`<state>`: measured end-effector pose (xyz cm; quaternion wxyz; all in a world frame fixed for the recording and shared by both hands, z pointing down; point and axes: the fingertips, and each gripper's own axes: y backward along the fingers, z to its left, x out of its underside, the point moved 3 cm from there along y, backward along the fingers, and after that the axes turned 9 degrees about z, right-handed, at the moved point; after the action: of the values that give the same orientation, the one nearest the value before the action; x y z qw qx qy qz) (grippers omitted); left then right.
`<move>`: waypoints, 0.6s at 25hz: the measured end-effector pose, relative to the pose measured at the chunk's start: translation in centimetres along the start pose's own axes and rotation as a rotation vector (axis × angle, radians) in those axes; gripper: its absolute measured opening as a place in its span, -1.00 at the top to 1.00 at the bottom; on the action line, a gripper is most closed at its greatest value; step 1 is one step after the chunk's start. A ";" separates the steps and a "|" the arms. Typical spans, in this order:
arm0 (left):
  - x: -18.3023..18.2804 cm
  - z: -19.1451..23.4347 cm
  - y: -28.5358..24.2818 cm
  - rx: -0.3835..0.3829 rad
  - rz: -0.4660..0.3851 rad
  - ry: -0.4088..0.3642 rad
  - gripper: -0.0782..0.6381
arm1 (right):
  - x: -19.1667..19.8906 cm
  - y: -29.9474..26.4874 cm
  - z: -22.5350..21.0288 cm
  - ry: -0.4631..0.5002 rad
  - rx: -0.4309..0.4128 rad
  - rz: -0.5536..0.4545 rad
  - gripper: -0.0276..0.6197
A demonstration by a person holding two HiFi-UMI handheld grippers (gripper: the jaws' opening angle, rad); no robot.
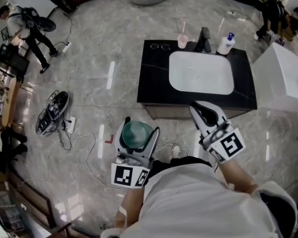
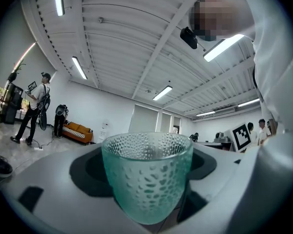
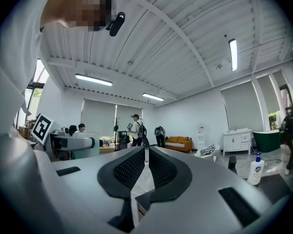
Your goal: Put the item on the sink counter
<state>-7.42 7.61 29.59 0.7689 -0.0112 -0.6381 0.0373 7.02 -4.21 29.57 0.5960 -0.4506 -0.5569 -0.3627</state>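
I see a big shiny grey floor (image 1: 114,43). On it stands a black table (image 1: 151,83) with a white sink (image 1: 201,73) set in its top. Both my tools are in front of the table, and the left one is over the floor. My left hand-held gripper (image 1: 140,126) is grasping a green glass cup (image 2: 147,174). The cup stands upright between the two jaws, which hold it by its sides, so it is not on the table yet. My right hand-held gripper (image 1: 194,107) is clenched, jaws together with nothing in them. Its tip is near the table's front edge. At the back of the table are a black tap (image 1: 204,39), a soap bottle (image 1: 226,44), a pink cup (image 1: 182,41) and a pair of glasses (image 1: 160,46).
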 end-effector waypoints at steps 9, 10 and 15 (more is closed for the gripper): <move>0.4 0.5 -0.7 0.031 0.030 0.010 -0.33 | -0.2 -0.6 0.0 -0.017 0.025 0.006 0.76; 0.3 0.5 -0.9 0.034 0.031 0.011 -0.33 | -0.3 -0.6 0.0 -0.017 0.025 0.007 0.76; 0.1 0.4 -2.0 0.032 0.042 -0.006 -0.33 | 0.0 -0.4 -1.0 -0.031 0.037 0.001 0.76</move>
<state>-7.72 5.63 29.87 0.7662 -0.0121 -0.6394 0.0636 6.99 -5.27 29.65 0.5958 -0.4454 -0.5725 -0.3448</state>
